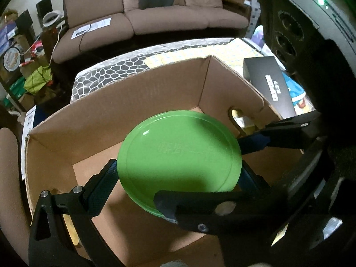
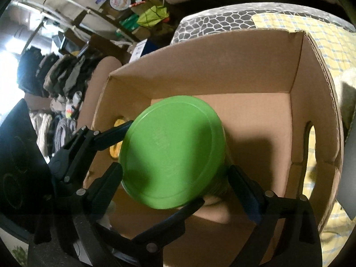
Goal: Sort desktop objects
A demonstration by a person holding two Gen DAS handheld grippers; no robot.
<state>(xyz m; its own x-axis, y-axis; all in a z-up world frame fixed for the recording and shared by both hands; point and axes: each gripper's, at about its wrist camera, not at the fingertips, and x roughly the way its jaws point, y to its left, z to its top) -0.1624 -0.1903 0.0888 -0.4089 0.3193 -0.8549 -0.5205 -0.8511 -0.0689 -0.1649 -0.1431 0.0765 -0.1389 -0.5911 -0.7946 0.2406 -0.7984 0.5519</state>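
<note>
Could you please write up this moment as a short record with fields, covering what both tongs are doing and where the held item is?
held item: green-lidded container, seen from above
left tongs: shut on the container, fingers at opposite sides of the lid
right tongs: shut on the same container, crossing the left pair
position: above the open cardboard box, inside its walls
contact with box floor: cannot tell
box contents: nothing else visible on the floor
surroundings: black carton beside the box; sofa behind

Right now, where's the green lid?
The green lid sits mid-frame in both wrist views, over the open cardboard box, gripped by the left gripper and right gripper.
</note>
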